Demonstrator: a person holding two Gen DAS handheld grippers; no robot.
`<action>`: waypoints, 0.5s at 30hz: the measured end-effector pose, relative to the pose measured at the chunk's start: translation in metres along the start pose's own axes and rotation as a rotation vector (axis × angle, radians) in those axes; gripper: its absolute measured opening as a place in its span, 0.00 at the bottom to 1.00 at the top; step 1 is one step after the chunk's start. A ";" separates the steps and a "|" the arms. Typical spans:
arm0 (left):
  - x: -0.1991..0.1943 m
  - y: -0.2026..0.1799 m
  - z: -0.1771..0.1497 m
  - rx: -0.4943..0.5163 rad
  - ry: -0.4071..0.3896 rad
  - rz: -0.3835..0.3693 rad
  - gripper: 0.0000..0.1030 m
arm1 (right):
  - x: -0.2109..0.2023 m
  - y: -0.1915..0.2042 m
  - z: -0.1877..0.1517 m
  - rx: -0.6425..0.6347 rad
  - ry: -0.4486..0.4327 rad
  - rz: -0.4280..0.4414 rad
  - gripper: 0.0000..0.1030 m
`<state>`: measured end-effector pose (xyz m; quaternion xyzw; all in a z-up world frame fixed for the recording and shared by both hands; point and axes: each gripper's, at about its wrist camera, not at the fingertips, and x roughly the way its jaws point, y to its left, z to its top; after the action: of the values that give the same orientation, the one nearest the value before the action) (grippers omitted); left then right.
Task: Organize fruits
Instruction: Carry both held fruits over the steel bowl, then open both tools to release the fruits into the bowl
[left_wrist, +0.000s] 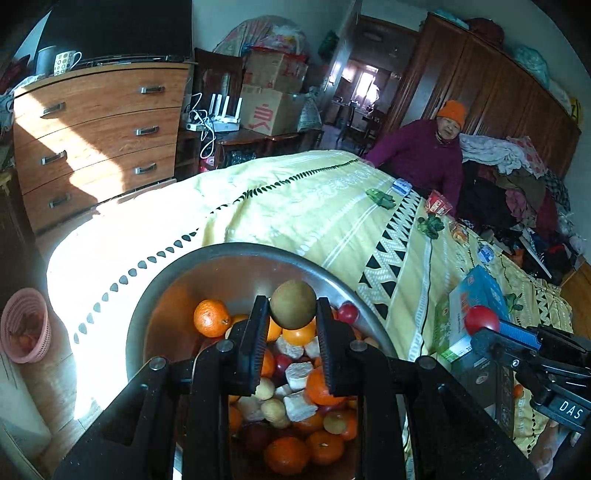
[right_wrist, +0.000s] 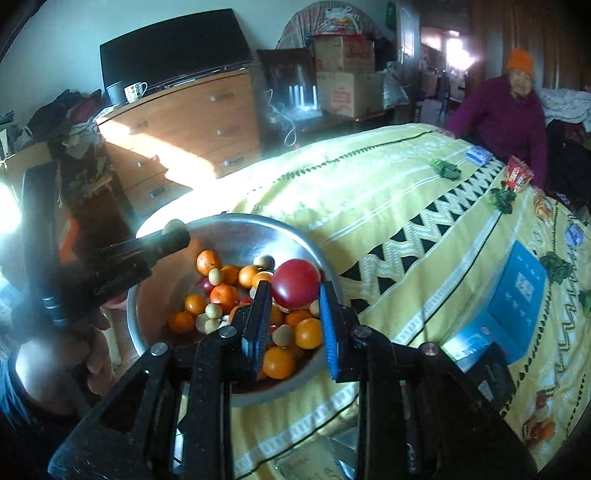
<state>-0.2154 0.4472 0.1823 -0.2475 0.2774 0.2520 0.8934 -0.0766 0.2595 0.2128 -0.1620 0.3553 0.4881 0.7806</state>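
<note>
A steel bowl (left_wrist: 236, 258) full of mixed fruit sits on a yellow bedspread; it also shows in the right wrist view (right_wrist: 240, 236). It holds oranges (left_wrist: 211, 318), small red fruits, pale longans and white chunks. My left gripper (left_wrist: 292, 308) is shut on a brown-green round fruit (left_wrist: 293, 304), held above the bowl. My right gripper (right_wrist: 295, 291) is shut on a red apple (right_wrist: 296, 283) over the bowl's right side. The right gripper and apple (left_wrist: 481, 320) also show at the right of the left wrist view.
A blue box (right_wrist: 517, 291) lies on the bedspread (right_wrist: 406, 192) to the right of the bowl. Green leafy items and snack packets lie along the far edge. A person in a purple coat (left_wrist: 421, 155) sits there. A pink basket (left_wrist: 24, 325) stands on the floor at the left.
</note>
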 end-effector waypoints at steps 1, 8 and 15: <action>0.002 0.002 -0.003 0.001 0.007 0.004 0.24 | 0.009 0.002 0.000 0.005 0.021 0.026 0.25; 0.020 0.017 -0.013 -0.007 0.056 0.020 0.24 | 0.045 0.010 -0.006 0.026 0.108 0.102 0.26; 0.014 0.020 -0.011 -0.022 0.043 0.045 0.71 | 0.054 0.010 0.000 0.072 0.120 0.122 0.28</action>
<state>-0.2210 0.4603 0.1599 -0.2563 0.2991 0.2700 0.8786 -0.0710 0.2990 0.1753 -0.1410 0.4279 0.5112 0.7319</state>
